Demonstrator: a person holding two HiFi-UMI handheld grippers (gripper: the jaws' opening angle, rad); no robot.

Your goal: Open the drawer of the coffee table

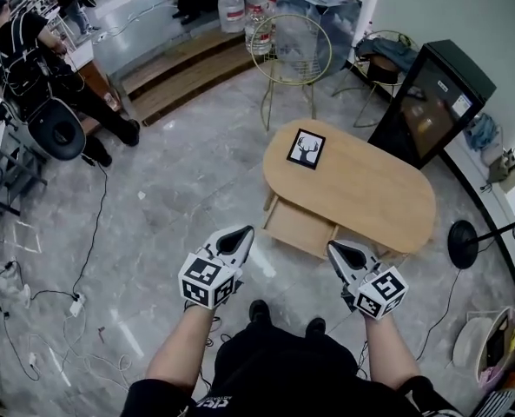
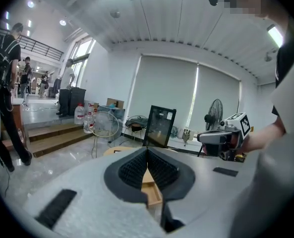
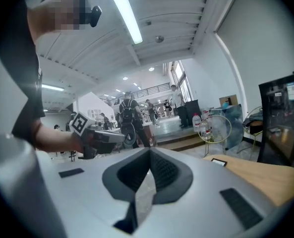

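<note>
With both sets of jaws shut pad against pad and nothing between them, I read each gripper as closed and empty. Left gripper [image 1: 239, 236] and right gripper [image 1: 339, 252] are held level side by side, well apart, both just short of the near edge of the coffee table [image 1: 374, 194].

1. Markings on the grippers: each carries one cube of black-and-white square markers. No letters or digits can be read on them.
2. Task item: one drawer [image 1: 299, 228] stands pulled out from the near side of the oval wooden table, between the two grippers and beyond them. Its light wood interior shows nothing inside. Neither gripper touches it.
3. On the table top: one black-framed picture [image 1: 307, 148] of a deer head silhouette, lying flat near the far left end. It bears no text.
4. Beyond the table: two gold wire chairs, one [image 1: 292, 52] bare, the second [image 1: 386, 52] loaded with dark items.
5. To the right of the table: one black glass-door cabinet [image 1: 431, 102] with a small white label, too small for me to read.
6. At the steps: at least three large clear water bottles [image 1: 231, 9] with red caps; label print is illegible.
7. On the floor: one fan base [image 1: 463, 243] at right, one white power strip [image 1: 76, 303] at left.
</note>
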